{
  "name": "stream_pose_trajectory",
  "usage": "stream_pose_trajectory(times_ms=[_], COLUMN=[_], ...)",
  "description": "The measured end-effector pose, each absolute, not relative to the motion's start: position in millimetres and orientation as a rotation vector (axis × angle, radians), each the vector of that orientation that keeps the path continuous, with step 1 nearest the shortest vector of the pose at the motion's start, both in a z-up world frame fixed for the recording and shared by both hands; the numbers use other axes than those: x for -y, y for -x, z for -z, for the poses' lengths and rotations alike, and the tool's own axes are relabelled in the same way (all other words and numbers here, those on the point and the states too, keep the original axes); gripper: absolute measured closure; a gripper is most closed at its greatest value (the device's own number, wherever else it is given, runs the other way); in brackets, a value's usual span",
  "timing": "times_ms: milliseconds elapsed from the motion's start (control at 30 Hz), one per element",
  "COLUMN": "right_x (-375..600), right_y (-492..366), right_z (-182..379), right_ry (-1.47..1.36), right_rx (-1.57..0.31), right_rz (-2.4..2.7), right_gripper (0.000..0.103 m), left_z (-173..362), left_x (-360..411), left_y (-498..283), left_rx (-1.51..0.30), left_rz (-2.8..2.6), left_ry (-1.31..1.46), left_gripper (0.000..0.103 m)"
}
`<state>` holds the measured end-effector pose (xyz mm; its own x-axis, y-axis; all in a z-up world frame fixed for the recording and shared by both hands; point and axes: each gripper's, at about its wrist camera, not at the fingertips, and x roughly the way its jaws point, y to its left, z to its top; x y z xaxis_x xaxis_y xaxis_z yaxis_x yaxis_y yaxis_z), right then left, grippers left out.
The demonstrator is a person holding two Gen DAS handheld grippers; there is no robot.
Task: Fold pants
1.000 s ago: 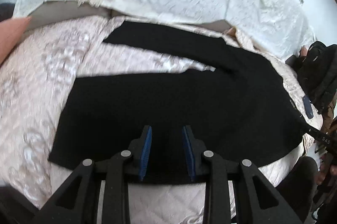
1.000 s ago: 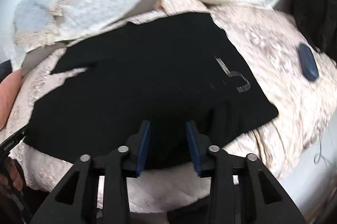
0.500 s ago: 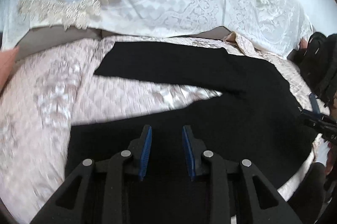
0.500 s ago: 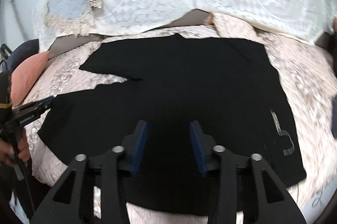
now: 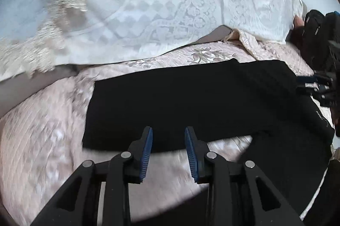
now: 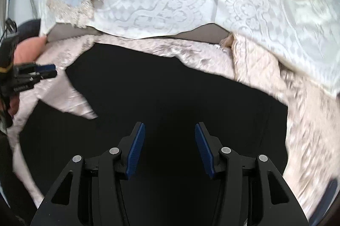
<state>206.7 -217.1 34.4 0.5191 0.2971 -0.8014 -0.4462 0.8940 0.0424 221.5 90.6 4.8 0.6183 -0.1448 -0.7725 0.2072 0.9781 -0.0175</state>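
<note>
Black pants lie flat on the pink quilted bedspread, legs spread in a V. My left gripper hovers over the near edge of the far leg, above the strip of quilt between the legs. Its jaws are opening and nothing sits between the blue pads. My right gripper hangs over the wide upper part of the pants, jaws opening, with only cloth below them. Each view catches the other tool at its edge: the right gripper and the left gripper.
A white lace cover drapes the back of the bed. A black bag sits at the far right, and a peach pillow at the left end. A dark blue object lies blurred at the quilt's right edge.
Both grippers have travelled forward across the pants toward the far side and rolled. The near leg has slid under the left gripper. The right jaws stand wider than before.
</note>
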Motion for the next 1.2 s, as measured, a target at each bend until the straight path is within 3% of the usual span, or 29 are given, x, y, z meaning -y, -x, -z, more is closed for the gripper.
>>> stream_pose_trajectory(times_ms=[233,300,733,833,900,967,1033,1100,1167,1200], right_x=[211.2,211.1,206.7,207.4,209.8,211.4,211.2,209.6,208.4,208.9], right_y=[-285.5,-301.8,-365.6,-371.8,-376.1,-380.8,-382.7,-381.9,-380.2,-379.7], right_z=[-14.1,-8.6,25.4,34.4,35.6,37.9,40.1,40.2,39.4,38.6], right_ry=[0.278,0.293,0.371,0.363,0.346,0.333,0.334,0.346,0.358,0.357], right_rx=[-0.950,-0.967,-1.053,-1.083,-1.088,-1.103,-1.112,-1.112,-1.114,-1.111], right_rz=[-0.537,-0.560,-0.689,-0.727,-0.748,-0.767,-0.776,-0.774,-0.785,-0.789], right_gripper=[0.053,0.053,0.053,0.051,0.049,0.048,0.048,0.048,0.057,0.070], left_z=[9.1,11.3,51.3,58.7,61.8,66.0,67.6,67.2,66.3,65.3], left_x=[-93.1,-92.1,-106.0,-107.5,-107.8,-110.0,-112.7,-112.5,-112.4,-112.0], left_y=[-300.0,-316.1,-394.6,-400.3,-403.6,-408.4,-409.8,-404.8,-399.6,-396.8], left_rx=[-0.901,-0.902,-1.020,-1.029,-1.024,-1.033,-1.046,-1.032,-1.021,-1.018], left_rz=[0.252,0.272,0.347,0.382,0.396,0.408,0.422,0.439,0.460,0.473], left_ry=[-0.102,-0.124,-0.247,-0.274,-0.319,-0.336,-0.319,-0.328,-0.324,-0.321], left_gripper=[0.062,0.055,0.051,0.039,0.025,0.020,0.021,0.028,0.038,0.048])
